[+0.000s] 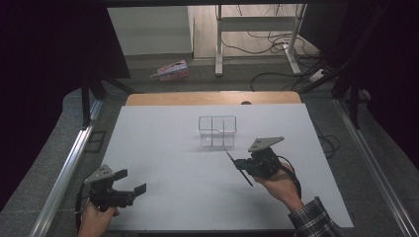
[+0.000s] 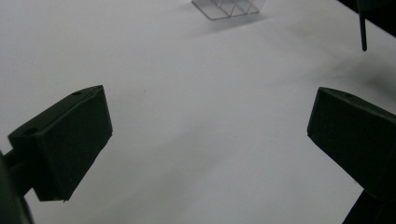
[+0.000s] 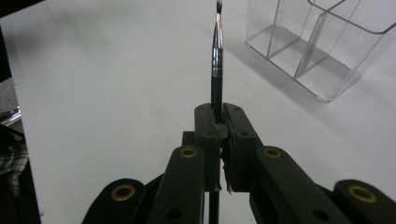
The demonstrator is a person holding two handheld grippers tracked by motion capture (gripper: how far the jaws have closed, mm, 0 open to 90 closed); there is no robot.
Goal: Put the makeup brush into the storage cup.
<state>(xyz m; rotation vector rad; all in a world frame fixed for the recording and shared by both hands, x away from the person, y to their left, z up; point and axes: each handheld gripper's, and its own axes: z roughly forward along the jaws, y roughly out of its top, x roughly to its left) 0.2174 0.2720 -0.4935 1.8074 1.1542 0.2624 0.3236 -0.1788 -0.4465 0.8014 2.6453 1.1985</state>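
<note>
A slim black brush [image 3: 216, 51], with a metal ferrule and a small tip, is clamped between the jaws of the right gripper [image 3: 218, 122], its tip pointing away from the hand and a length of handle sticking out on the near side of the jaws. In the high view the brush [image 1: 239, 168] hangs at a slant above the white tabletop [image 1: 163, 148], just short of a clear plastic organizer [image 1: 217, 131]. The organizer [image 3: 322, 46] stands upright near the middle of the tabletop, split by clear walls into several compartments, all of them holding nothing. The right gripper [image 1: 243, 165] is held by a hand in a plaid sleeve [image 1: 314, 221]. Well apart, at the near left corner, the left gripper [image 1: 132, 181] hovers with its jaws spread wide and nothing between them; its own camera looks across bare tabletop [image 2: 196, 121] toward the organizer [image 2: 226, 8]. Beyond the far edge, a pink patterned box [image 1: 171, 71] lies on the grey floor [image 1: 232, 79] near cables.
</note>
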